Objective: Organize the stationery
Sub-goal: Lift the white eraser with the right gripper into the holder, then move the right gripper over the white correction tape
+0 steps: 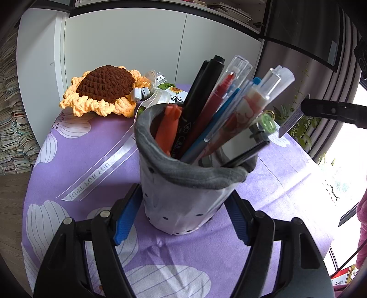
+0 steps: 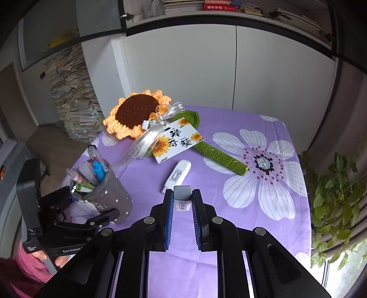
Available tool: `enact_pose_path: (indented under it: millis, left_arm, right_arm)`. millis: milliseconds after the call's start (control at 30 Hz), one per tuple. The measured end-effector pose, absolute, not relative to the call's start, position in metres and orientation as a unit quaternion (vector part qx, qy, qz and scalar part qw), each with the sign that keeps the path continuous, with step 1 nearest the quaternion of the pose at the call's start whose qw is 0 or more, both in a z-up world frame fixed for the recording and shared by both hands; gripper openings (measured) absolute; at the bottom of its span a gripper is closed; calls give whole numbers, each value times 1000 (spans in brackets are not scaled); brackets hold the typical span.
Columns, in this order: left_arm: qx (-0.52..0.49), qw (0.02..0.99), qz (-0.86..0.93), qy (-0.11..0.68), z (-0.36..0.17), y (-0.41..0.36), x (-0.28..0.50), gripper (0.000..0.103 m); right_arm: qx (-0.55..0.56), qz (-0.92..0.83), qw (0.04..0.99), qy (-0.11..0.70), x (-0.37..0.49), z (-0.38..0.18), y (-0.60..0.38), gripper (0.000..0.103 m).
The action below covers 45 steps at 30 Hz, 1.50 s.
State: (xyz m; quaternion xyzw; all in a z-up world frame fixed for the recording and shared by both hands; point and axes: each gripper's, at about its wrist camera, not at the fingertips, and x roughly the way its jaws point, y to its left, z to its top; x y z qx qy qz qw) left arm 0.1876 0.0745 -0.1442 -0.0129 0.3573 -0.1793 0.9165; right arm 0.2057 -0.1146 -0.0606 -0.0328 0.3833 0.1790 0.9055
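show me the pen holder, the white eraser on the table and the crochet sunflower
pen holder (image 1: 183, 206): left wrist view, pale dotted side wall
white eraser (image 2: 177, 173): right wrist view, middle of its sleeve
crochet sunflower (image 2: 136, 111): right wrist view, brown centre

We are in a home study, white cupboards (image 2: 229, 68), shelf of books (image 2: 220, 5) above, tall stacks of papers (image 2: 73, 96), floral tablecloth (image 2: 252, 128), houseplant (image 2: 337, 197) beside us.
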Motion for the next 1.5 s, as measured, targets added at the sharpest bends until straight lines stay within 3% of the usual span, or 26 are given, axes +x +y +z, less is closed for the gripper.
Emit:
enact_pose_path:
  millis: [400, 1500]
  left_arm:
    - [-13, 916, -179, 358, -144, 75, 188, 72]
    - [-14, 916, -179, 360, -145, 75, 189, 72]
  right_arm:
    - [-30, 316, 901, 297, 167, 16, -63, 17]
    - [-17, 344, 847, 404, 214, -43, -19, 17]
